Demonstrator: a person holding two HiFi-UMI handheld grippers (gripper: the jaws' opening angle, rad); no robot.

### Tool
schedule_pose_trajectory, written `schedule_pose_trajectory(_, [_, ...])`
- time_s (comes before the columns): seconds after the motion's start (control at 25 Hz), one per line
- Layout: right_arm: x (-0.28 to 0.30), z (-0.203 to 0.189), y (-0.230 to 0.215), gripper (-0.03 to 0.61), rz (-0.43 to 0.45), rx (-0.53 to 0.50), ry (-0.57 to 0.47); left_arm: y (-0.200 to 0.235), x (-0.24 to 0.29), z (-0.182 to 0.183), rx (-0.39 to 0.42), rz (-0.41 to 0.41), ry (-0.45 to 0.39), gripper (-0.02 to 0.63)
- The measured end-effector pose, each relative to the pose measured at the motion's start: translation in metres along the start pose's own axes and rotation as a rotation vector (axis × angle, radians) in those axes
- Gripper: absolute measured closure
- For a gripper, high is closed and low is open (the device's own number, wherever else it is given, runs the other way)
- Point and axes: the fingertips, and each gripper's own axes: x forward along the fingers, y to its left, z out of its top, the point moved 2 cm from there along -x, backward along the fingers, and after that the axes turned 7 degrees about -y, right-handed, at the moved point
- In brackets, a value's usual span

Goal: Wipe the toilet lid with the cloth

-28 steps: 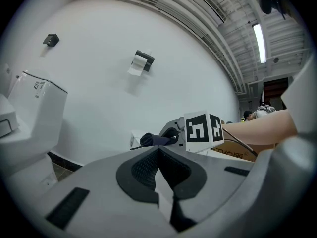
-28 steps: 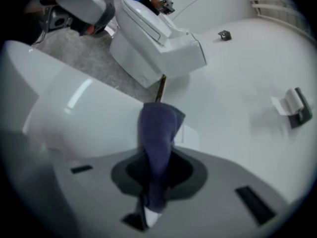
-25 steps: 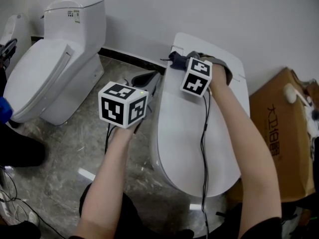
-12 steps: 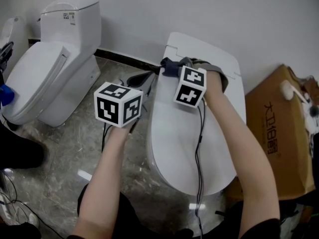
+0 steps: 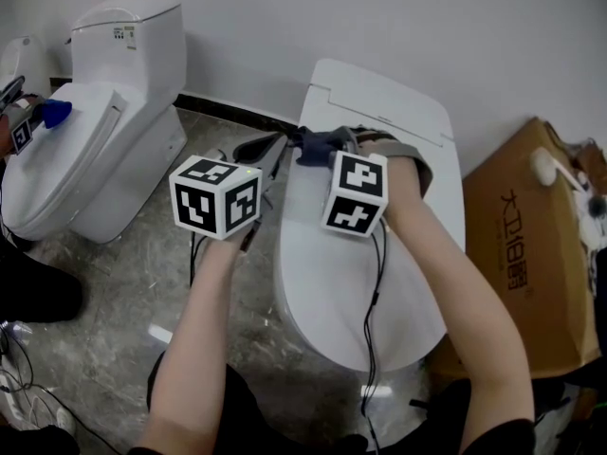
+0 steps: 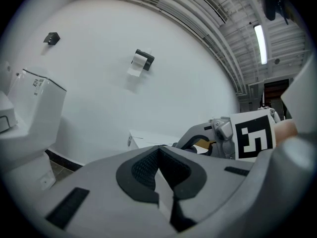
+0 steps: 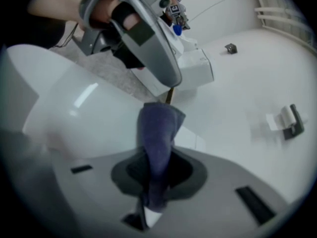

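Nearest, left claw (image 6: 161, 180): its jaws are pressing together on nothing; it is hovering over the floor (image 5: 114, 292), just beside the left edge of the toilet lid (image 5: 322, 282); right claw (image 5: 330, 150): it is pinching the cloth (image 7: 158, 133) between its jaws, with the dark blue fabric sticking out past the tips; the cloth is sitting at the lid's back left edge, near the hinge; the white lid is lying shut; a black cable (image 5: 376, 282) is trailing across it from the right claw; a cardboard box (image 5: 522, 245) is standing just right of that toilet; a second toilet (image 5: 95, 150), lid down, is standing well apart to the left; the white wall (image 5: 379, 17) is running behind both.
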Motion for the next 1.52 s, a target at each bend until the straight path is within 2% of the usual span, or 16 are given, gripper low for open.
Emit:
schedule_pose_trajectory(0.96, [-0.058, 0.025, 0.052, 0.515, -0.001, -0.020, -0.054, -0.004, 0.008, -0.004, 0.010, 0.001, 0.017, 0.601])
schedule_pose_trajectory(1.32, [-0.091, 0.045, 0.083, 0.515, 0.043, 0.023, -0.154, -0.009, 0.011, -0.006, 0.018, -0.006, 0.023, 0.601])
schedule_pose_trajectory(1.52, [-0.107, 0.050, 0.094, 0.515, 0.082, 0.141, -0.248, -0.014, 0.013, -0.004, 0.028, -0.013, 0.021, 0.601])
